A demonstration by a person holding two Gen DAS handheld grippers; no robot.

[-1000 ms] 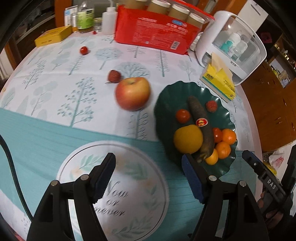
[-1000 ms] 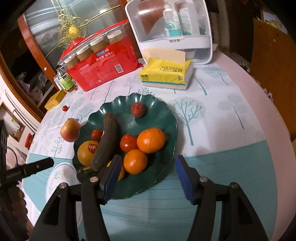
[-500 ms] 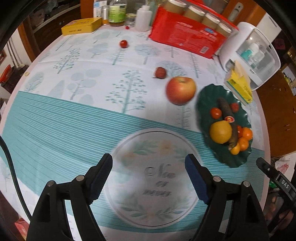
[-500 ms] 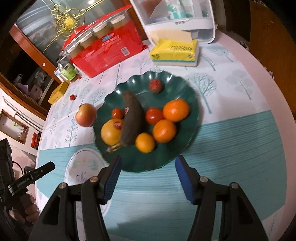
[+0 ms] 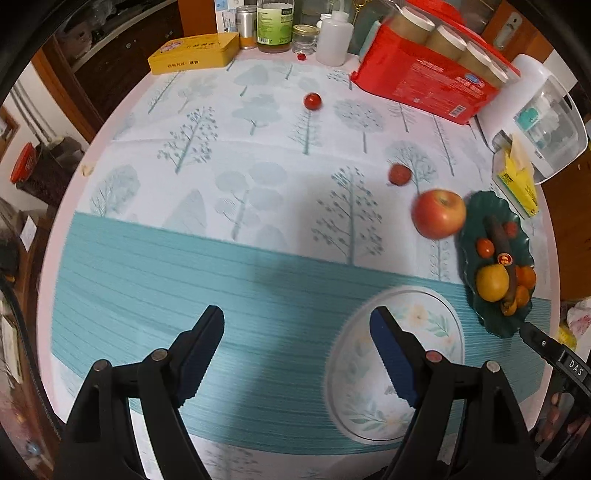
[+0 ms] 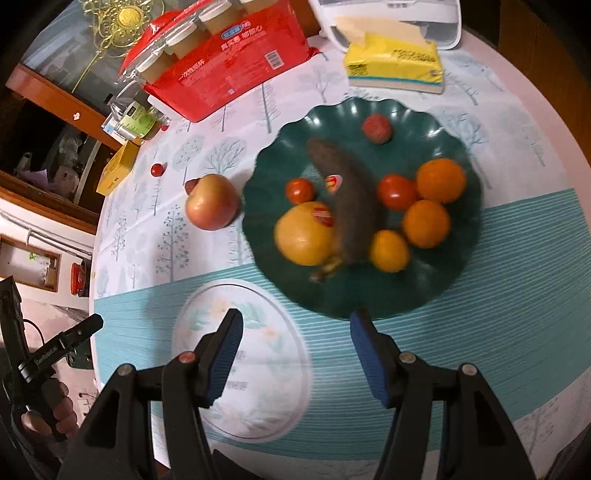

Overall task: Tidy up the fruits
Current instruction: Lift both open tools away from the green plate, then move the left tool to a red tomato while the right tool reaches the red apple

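A dark green scalloped plate (image 6: 454, 122) (image 5: 495, 325) holds a dark overripe banana (image 6: 347, 184), a yellow fruit (image 6: 303, 232), oranges (image 6: 439, 181) and small red fruits. A red apple (image 5: 439, 218) (image 6: 212, 206) lies on the cloth just left of the plate. A small red lychee-like fruit (image 5: 399, 174) and a cherry tomato (image 5: 312, 100) lie farther out on the cloth. My left gripper (image 5: 295, 343) is open and empty over the teal band, left of the plate. My right gripper (image 6: 295, 332) is open and empty at the plate's near rim.
A round table with a tree-print cloth (image 5: 258, 177). At the back stand a red pack of cups (image 5: 424, 85), bottles and jars (image 5: 273, 26), a yellow tin (image 5: 194, 53), a yellow tissue pack (image 6: 393, 64) and a white container (image 5: 543, 122). The table edge curves close on the left.
Both grippers have pulled back and up from the plate. The left view has swung left, so the plate and apple now sit at its right. Both stayed open.
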